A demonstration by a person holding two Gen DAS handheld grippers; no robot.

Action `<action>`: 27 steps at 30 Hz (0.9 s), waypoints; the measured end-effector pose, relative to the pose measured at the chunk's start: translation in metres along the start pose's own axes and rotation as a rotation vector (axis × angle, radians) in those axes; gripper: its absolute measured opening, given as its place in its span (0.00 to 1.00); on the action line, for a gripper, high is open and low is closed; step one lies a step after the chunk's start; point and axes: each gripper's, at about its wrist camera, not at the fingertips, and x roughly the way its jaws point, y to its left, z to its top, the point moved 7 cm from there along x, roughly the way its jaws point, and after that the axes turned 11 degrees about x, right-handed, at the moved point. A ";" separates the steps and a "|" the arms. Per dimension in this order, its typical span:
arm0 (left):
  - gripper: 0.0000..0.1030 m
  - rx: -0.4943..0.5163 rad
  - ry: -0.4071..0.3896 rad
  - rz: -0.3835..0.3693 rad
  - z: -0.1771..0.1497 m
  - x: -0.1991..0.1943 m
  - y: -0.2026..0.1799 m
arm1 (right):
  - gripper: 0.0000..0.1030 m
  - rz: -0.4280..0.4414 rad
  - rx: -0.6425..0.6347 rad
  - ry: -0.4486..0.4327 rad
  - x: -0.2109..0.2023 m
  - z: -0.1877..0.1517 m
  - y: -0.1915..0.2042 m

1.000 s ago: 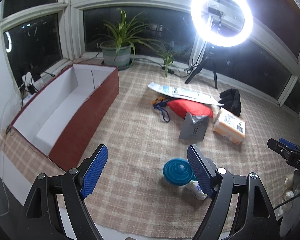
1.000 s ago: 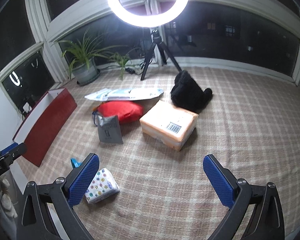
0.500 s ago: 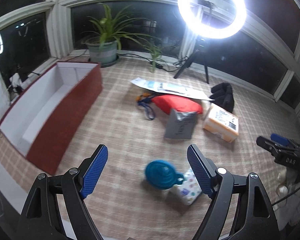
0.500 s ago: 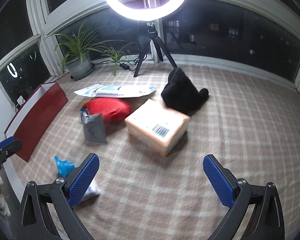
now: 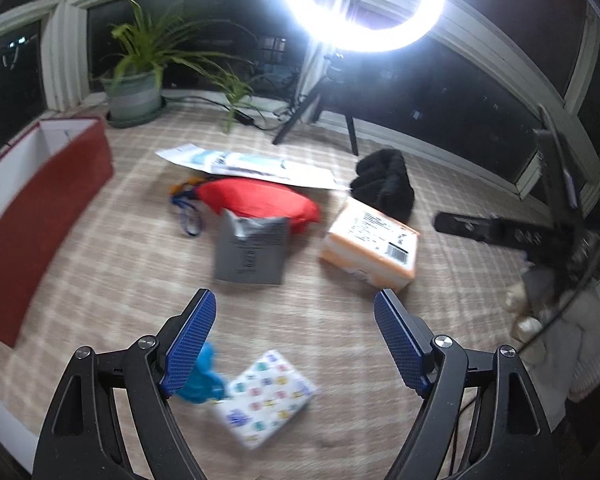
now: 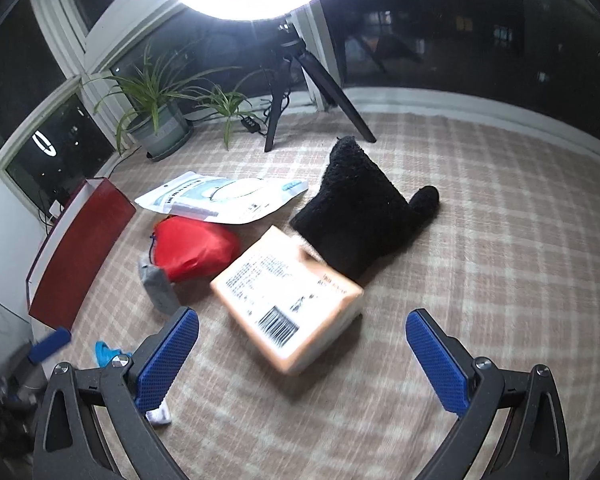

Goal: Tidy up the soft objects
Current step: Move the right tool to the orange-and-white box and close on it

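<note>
Soft things lie scattered on a plaid rug. In the left wrist view I see a red pouch (image 5: 256,198), a grey packet (image 5: 250,250), an orange tissue pack (image 5: 370,246), a black knit item (image 5: 384,182), a long white pouch (image 5: 248,164) and a patterned tissue packet (image 5: 260,396) beside a teal piece (image 5: 198,380). My left gripper (image 5: 294,344) hangs open just above the patterned packet. My right gripper (image 6: 302,356) is open over the orange tissue pack (image 6: 288,304), with the black knit item (image 6: 360,216) and red pouch (image 6: 192,246) beyond.
A long red box (image 5: 32,208) with a white inside lies open at the left (image 6: 80,248). A potted plant (image 5: 134,92) and a ring light on a tripod (image 5: 360,0) stand by the windows. The rug runs wide to the right (image 6: 520,240).
Both grippers have moved forward and right over the rug. The orange pack has grown large under the right gripper; the patterned packet has slid between the left fingers. Both stay open.
</note>
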 end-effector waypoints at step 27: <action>0.79 -0.161 0.124 -0.180 0.017 0.101 -0.063 | 0.57 0.170 0.085 0.383 0.091 0.004 0.005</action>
